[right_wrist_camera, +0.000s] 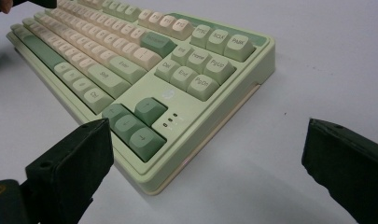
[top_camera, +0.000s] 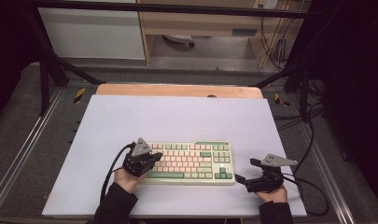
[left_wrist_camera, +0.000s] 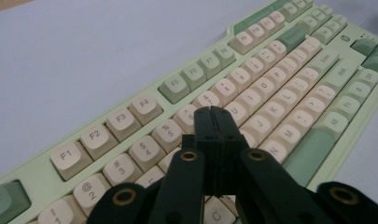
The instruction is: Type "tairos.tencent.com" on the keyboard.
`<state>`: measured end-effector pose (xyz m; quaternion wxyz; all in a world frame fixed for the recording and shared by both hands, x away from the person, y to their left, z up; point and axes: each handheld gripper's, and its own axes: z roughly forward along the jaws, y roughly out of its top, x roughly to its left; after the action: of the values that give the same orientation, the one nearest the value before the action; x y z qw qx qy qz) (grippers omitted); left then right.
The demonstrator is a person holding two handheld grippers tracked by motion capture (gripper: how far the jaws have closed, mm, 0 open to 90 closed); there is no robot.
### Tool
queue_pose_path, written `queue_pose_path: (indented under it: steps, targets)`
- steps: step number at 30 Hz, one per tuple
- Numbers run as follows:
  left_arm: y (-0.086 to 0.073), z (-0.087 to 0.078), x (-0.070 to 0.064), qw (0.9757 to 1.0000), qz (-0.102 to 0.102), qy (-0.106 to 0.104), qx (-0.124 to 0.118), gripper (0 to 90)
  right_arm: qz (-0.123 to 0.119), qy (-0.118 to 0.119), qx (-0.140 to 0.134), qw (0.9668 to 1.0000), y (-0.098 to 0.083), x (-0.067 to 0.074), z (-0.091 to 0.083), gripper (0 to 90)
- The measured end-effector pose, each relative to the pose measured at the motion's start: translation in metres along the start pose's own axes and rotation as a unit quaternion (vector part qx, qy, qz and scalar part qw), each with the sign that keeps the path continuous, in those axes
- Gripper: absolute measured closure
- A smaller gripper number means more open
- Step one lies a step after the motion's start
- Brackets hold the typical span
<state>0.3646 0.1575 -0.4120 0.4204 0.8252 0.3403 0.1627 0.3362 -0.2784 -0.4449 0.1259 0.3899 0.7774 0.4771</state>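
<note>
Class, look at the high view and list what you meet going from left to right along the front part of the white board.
left gripper → keyboard → right gripper

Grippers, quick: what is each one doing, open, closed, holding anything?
Left gripper: jaws closed together, empty, tips over the keyboard keys.
Right gripper: jaws wide open, holding nothing, beside the keyboard's corner.

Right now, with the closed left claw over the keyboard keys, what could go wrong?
1. The shut left claw has a tip about as wide as one key, above the tightly packed cream keys of the keyboard; pressing down might hit two at once.
2. The open right claw sits beside the keyboard's arrow-key corner; a sideways move could shove the board.
</note>
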Motion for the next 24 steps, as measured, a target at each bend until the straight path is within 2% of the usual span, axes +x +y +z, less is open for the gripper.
queue_pose_path:
  steps: [8,14,18,24]
  targets:
    - [-0.008,-0.017,0.006,1.0000,-0.005,0.002,-0.007,90.0,0.000,0.000,0.000,1.0000,0.000,0.000,0.000,2.7]
    - [-0.015,-0.028,0.013,0.9999,-0.010,0.010,-0.001,90.0,0.000,0.000,0.000,1.0000,0.000,0.000,0.000,2.7]
    - [-0.022,-0.030,0.015,0.9998,-0.010,0.019,0.006,90.0,0.001,0.001,0.000,1.0000,0.000,0.000,0.000,2.7]
    - [-0.030,-0.032,0.024,0.9994,-0.024,0.025,0.009,90.0,0.000,0.001,-0.001,1.0000,0.000,0.000,0.000,2.8]
